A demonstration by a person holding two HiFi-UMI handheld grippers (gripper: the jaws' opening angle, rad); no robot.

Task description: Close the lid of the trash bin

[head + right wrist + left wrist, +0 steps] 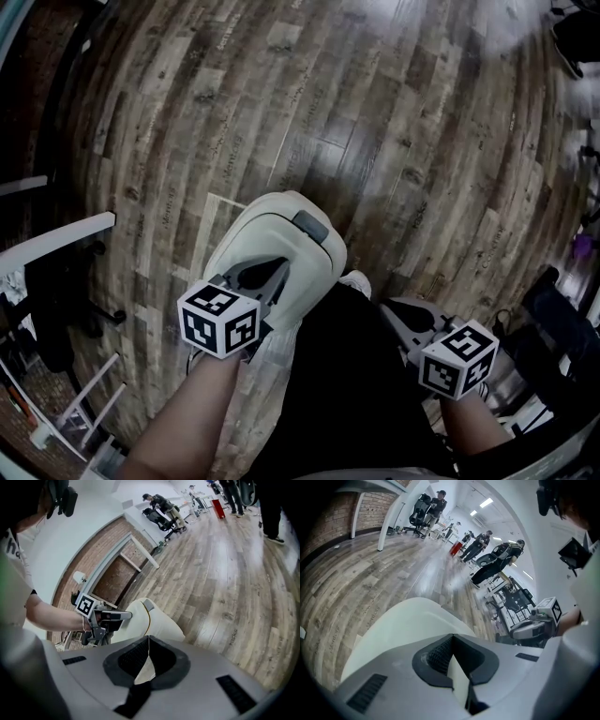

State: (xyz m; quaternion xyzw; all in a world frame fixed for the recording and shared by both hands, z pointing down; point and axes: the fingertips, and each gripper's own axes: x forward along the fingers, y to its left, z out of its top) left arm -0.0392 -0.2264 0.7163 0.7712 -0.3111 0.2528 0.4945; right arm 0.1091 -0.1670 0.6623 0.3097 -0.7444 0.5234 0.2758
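The white trash bin (pixel 161 623) stands on the wood floor (pixel 375 141), close to the person. Its lid (pixel 277 230) looks down and shut, so the job seems about done. The left gripper (pixel 451 638) is over the lid, jaws pressed together, holding nothing. The right gripper (pixel 148 639) waits off to the side, pinched tight and empty too.
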